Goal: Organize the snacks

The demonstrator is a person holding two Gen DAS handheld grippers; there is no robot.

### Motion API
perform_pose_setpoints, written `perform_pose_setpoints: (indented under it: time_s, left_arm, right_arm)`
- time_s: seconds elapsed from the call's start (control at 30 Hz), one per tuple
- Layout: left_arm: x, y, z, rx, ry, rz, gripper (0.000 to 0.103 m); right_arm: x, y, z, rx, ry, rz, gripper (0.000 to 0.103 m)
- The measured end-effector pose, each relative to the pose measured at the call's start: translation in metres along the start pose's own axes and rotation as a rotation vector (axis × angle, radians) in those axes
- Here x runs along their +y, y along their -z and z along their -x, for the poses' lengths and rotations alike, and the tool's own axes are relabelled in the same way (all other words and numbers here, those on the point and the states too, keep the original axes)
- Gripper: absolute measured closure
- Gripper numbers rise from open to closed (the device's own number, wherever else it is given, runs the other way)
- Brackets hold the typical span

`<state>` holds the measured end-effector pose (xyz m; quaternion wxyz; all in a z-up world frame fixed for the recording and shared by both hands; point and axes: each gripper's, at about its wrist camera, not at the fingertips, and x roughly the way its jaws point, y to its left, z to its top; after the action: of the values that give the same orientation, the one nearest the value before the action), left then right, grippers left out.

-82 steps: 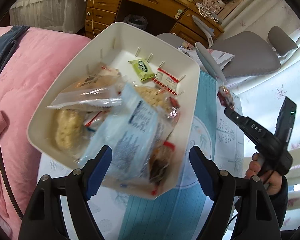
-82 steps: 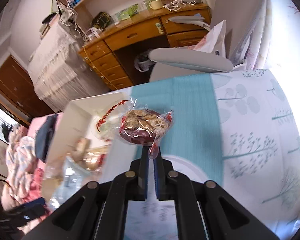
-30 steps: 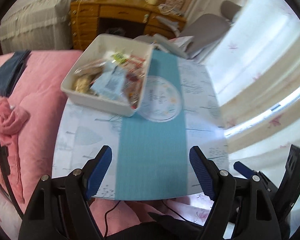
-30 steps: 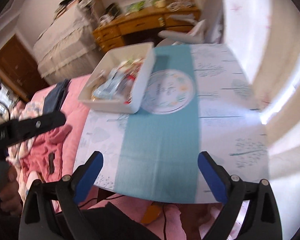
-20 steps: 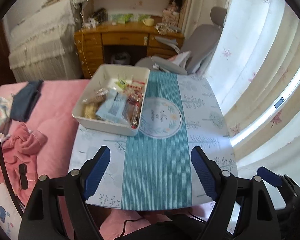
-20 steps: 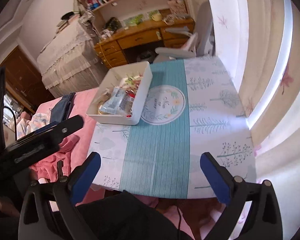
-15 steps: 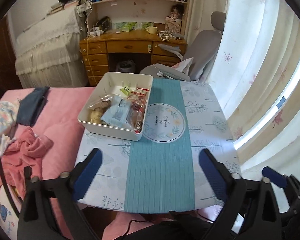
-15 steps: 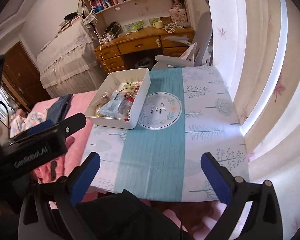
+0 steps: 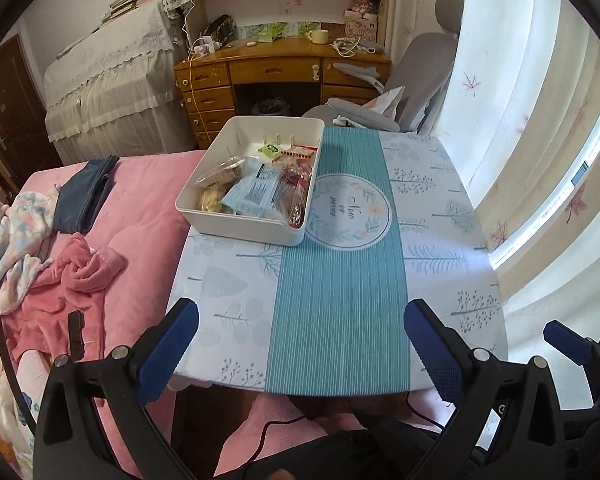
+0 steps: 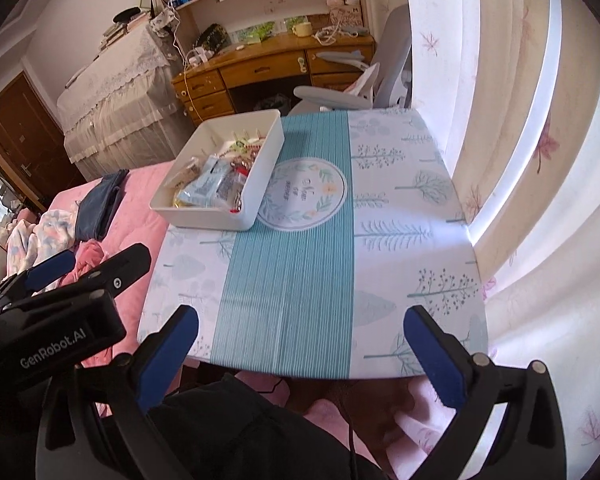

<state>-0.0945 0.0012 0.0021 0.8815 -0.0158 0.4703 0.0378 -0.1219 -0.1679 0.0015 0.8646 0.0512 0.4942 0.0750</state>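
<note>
Both tools pulled back, jaws apart, empty; snack bin (image 9: 244, 222) on table (image 9: 340, 300), desk (image 9: 280, 68) behind.

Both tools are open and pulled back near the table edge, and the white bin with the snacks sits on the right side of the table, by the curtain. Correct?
Not quite. The white bin sits on the table's left side, next to the pink bed, not by the curtain; the left wrist view shows this. The left tool and right tool are indeed open and pulled back.

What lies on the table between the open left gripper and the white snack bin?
Nothing stands there: in the left wrist view only the patterned tablecloth runs from the left gripper to the white bin of snacks.
</note>
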Motion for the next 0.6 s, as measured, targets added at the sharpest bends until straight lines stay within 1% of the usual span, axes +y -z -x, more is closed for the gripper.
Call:
perform_pose_setpoints:
  time_s: [0.37, 0.6]
  left_arm:
    - [-0.0013, 0.0067, 0.0034, -0.003, -0.035, 0.002, 0.001]
    - [0.0003, 0.0067, 0.0030, 0.000, -0.040, 0.001, 0.001]
  right_arm:
    - [0.0008, 0.0066, -0.0017, 0.016, -0.010, 0.001, 0.000]
    - [0.0006, 0.0066, -0.0030, 0.020, -0.019, 0.004, 0.000]
